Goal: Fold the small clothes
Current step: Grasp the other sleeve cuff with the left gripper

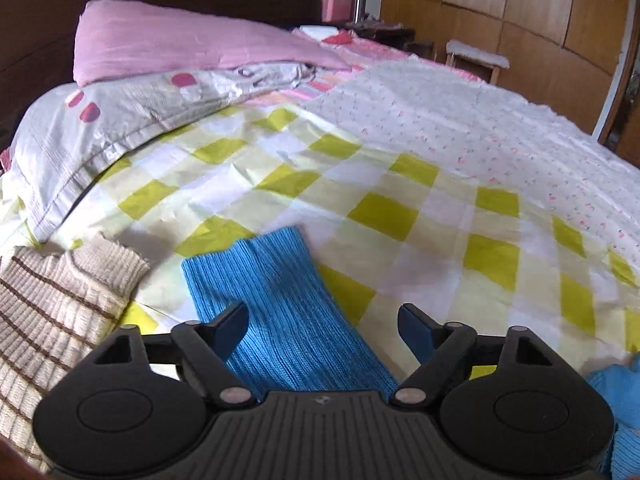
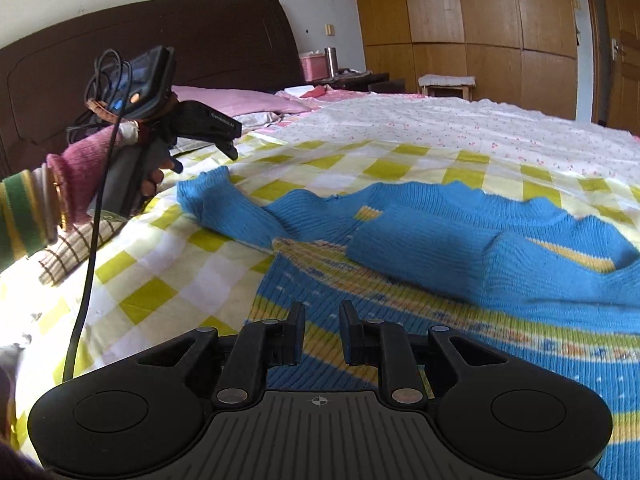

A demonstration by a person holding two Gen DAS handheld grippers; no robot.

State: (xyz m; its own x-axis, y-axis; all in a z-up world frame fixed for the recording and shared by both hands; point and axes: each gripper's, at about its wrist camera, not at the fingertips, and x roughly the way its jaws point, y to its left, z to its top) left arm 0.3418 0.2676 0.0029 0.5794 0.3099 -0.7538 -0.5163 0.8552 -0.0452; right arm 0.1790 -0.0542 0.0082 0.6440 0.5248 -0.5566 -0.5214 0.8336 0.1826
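- Nearest the lens in the left wrist view, low centre: left gripper [image 1: 322, 320], black fingers spread wide, gripping nothing, poised over the bed.
- Between and beneath those fingers: sleeve of the blue ribbed knit sweater [image 1: 280, 300], running up toward mid-frame, lying flat on the yellow-and-white checked bedsheet [image 1: 384, 216].
- Lower left of that frame: cream knit garment with brown stripes [image 1: 52, 312], just beside the sleeve, apart from it.
- Upper left: pink pillow [image 1: 168, 40] resting on a white patterned pillow [image 1: 120, 120].
- Right wrist view, low centre: right gripper [image 2: 322, 336], fingers nearly together with a narrow gap, nothing between them, directly above the sweater's yellow-banded body.
- Mid-frame to right edge: sweater spread out, one sleeve folded across the chest.
- Far right background: wooden wardrobe [image 2: 460, 20].
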